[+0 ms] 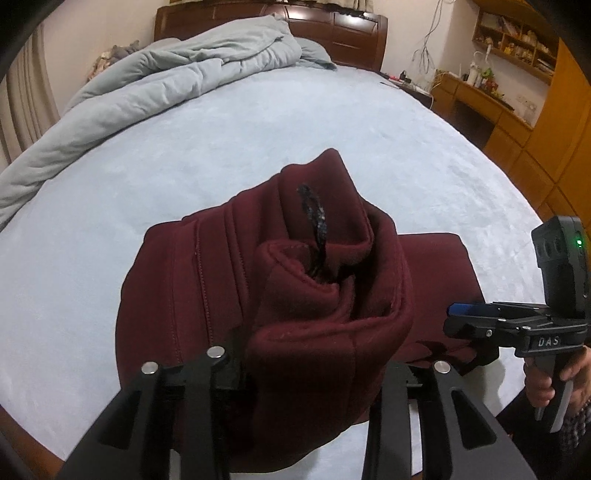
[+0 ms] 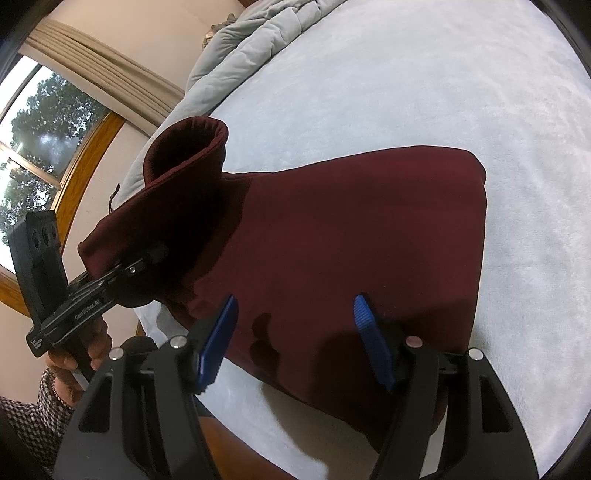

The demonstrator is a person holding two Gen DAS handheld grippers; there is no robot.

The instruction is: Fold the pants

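Dark red pants (image 1: pixel 184 295) lie partly folded on the pale blue bed sheet (image 1: pixel 258 129). In the left wrist view a bunched, rolled part of them with a black drawstring (image 1: pixel 314 221) rises between the fingers of my left gripper (image 1: pixel 314 369) and hides the tips. The right wrist view shows the left gripper (image 2: pixel 147 262) shut on that raised fold at the left end of the pants (image 2: pixel 351 229). My right gripper (image 2: pixel 295 339) hovers over the near edge of the flat part, blue pads (image 2: pixel 221 339) wide apart and gripping nothing. It also appears at the right as the right gripper (image 1: pixel 465 332).
A crumpled grey-blue quilt (image 1: pixel 147 81) lies along the bed's far left below a dark wooden headboard (image 1: pixel 332 26). A wooden desk with shelves (image 1: pixel 480 99) stands to the right. A window with a curtain (image 2: pixel 29 147) is on the left. A person's hands (image 1: pixel 554 384) hold the grips.
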